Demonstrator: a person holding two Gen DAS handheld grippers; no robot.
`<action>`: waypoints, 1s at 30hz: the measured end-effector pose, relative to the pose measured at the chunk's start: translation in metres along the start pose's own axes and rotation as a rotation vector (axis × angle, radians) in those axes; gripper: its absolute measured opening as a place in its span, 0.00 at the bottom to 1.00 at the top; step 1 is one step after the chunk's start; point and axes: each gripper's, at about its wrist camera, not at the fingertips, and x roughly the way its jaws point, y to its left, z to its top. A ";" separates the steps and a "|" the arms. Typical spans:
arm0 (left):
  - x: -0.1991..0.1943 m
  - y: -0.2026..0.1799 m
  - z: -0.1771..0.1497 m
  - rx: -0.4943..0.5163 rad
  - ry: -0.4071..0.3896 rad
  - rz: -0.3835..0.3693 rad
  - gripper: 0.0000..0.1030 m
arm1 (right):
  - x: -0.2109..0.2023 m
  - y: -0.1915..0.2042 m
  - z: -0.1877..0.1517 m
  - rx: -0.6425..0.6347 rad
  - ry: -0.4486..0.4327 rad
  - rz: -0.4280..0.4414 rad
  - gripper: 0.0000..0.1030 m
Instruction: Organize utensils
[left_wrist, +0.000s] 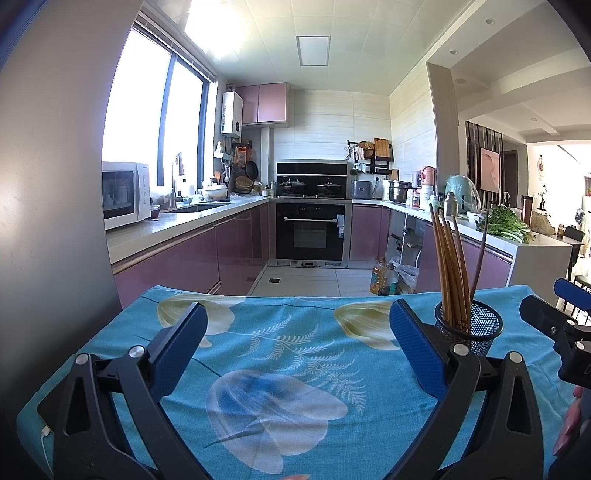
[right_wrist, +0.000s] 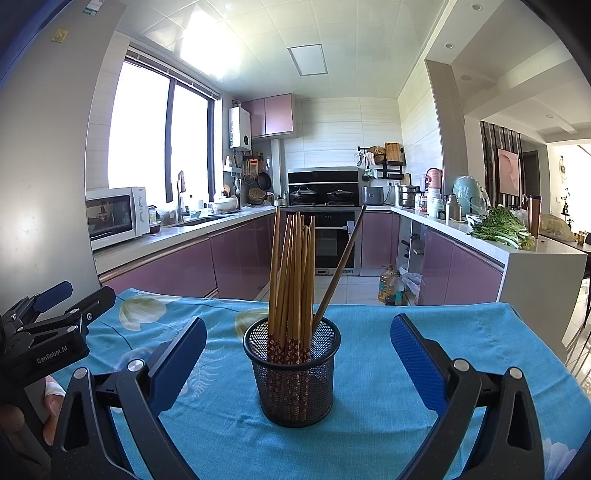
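Chopsticks (right_wrist: 293, 280) stand near-upright in the mesh cup (right_wrist: 293, 373), dead ahead between your right gripper's (right_wrist: 298, 354) spread jaws. Your left gripper (left_wrist: 295, 343), jaws also spread and empty, sits left of the cup; right is nearer.

Landmark: mesh cup (right_wrist: 293, 373), standing upright on the cloth-covered counter (right_wrist: 424, 435).

- Chopsticks (right_wrist: 291, 273) are standing in the cup, bunched toward its left side; one separate stick (right_wrist: 340, 264) is leaning out to the right.
- Right gripper (right_wrist: 298, 365) is sitting spread around the cup, one finger to each side, neither touching it.
- Left gripper (left_wrist: 295, 349) is hovering over bare cloth left of the cup (left_wrist: 469, 332), fingers wide apart; its right finger is lying just beside the cup.
- Behind the cup: floor, then the oven (right_wrist: 334, 240).
- Far left of the cup: microwave (right_wrist: 114, 216) on the kitchen worktop.
- Far right of the cup: greens (right_wrist: 502, 227) lying on the worktop.
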 end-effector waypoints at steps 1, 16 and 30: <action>0.000 0.000 0.000 0.000 -0.001 0.001 0.95 | 0.000 0.000 0.000 0.000 0.001 0.000 0.94; 0.000 -0.002 -0.002 0.000 0.000 0.002 0.95 | 0.001 0.000 0.000 -0.002 0.001 0.000 0.94; 0.001 -0.001 -0.002 0.000 0.001 0.002 0.95 | 0.002 -0.001 -0.001 0.001 0.001 0.001 0.94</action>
